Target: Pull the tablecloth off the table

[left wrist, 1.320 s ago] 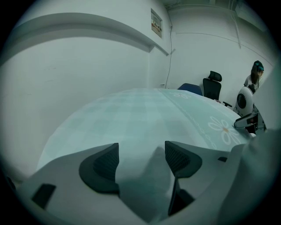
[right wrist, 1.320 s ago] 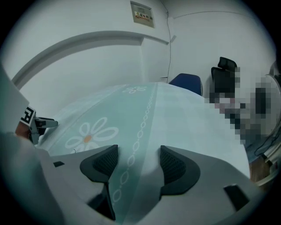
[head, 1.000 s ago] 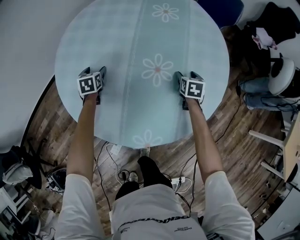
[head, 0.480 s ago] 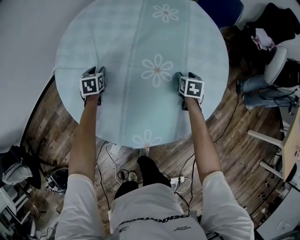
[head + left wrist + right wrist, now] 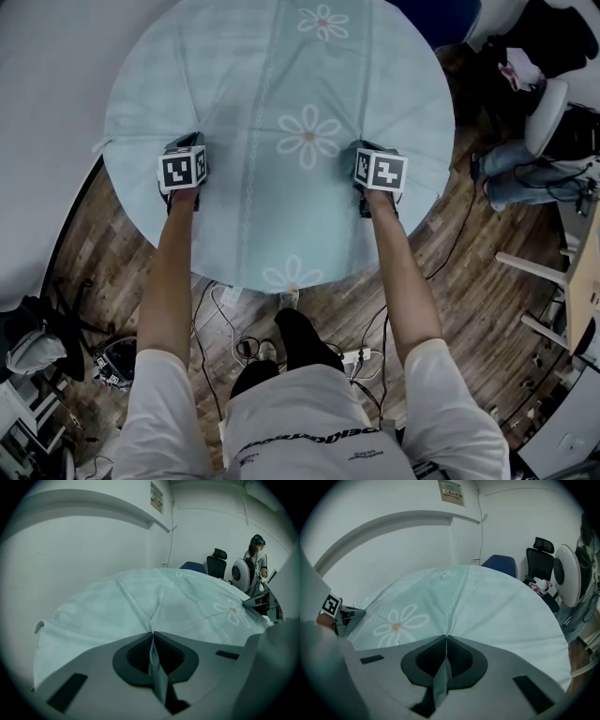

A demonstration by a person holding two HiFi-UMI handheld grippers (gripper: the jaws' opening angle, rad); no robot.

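The left hand-held gripper (image 5: 152, 637) and the right hand-held gripper (image 5: 445, 639), spread a second ago, are now each pinching a fold of the tablecloth (image 5: 281, 84). It is still covering the table, perhaps already shifting slightly, so pulling can begin.

The pale blue-green tablecloth (image 5: 272, 84) covers the whole round table. 3 white daisies (image 5: 308, 136) run down its middle, with a stitched line (image 5: 248, 187) beside them. At 2 near spots it is pinched up into narrow folds (image 5: 152, 620), and creases radiate from each.
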